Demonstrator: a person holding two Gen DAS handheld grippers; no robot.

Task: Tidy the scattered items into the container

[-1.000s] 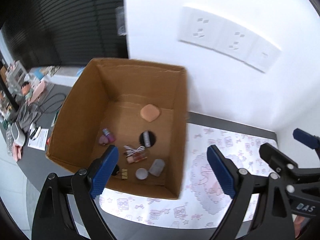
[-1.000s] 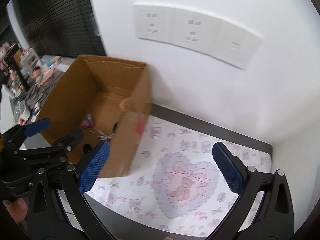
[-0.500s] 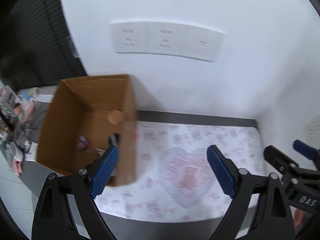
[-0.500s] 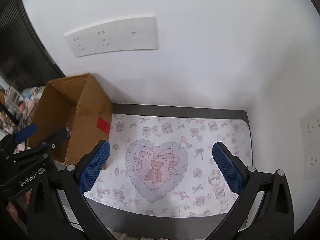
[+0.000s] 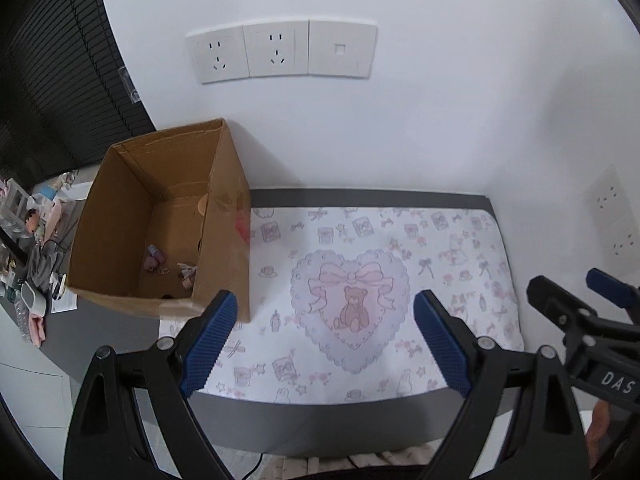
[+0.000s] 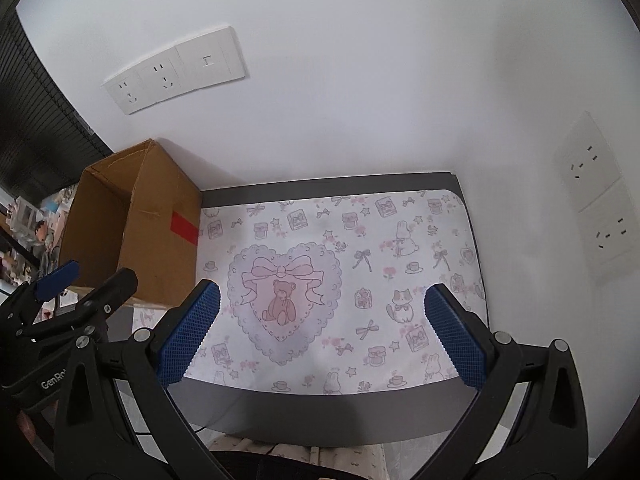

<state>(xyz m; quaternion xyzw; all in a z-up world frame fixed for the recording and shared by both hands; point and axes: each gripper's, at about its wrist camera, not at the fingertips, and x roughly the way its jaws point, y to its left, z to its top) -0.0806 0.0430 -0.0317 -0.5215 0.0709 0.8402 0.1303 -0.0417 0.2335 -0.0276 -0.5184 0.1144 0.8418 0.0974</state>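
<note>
Left wrist view: cardboard box (image 5: 224, 248) holds small items (image 5: 160, 258) on its floor

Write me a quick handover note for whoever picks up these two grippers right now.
Left gripper: open, empty, held above the mat's near edge.
Right gripper: open, empty, also above the mat.
Cardboard box stands at the left end of the patterned mat, by the wall. Small items lie on its floor.
Done: no loose items show on the mat in either view.
Left: likely nothing; check the box's hidden near corner and the table beyond the mat.
</note>
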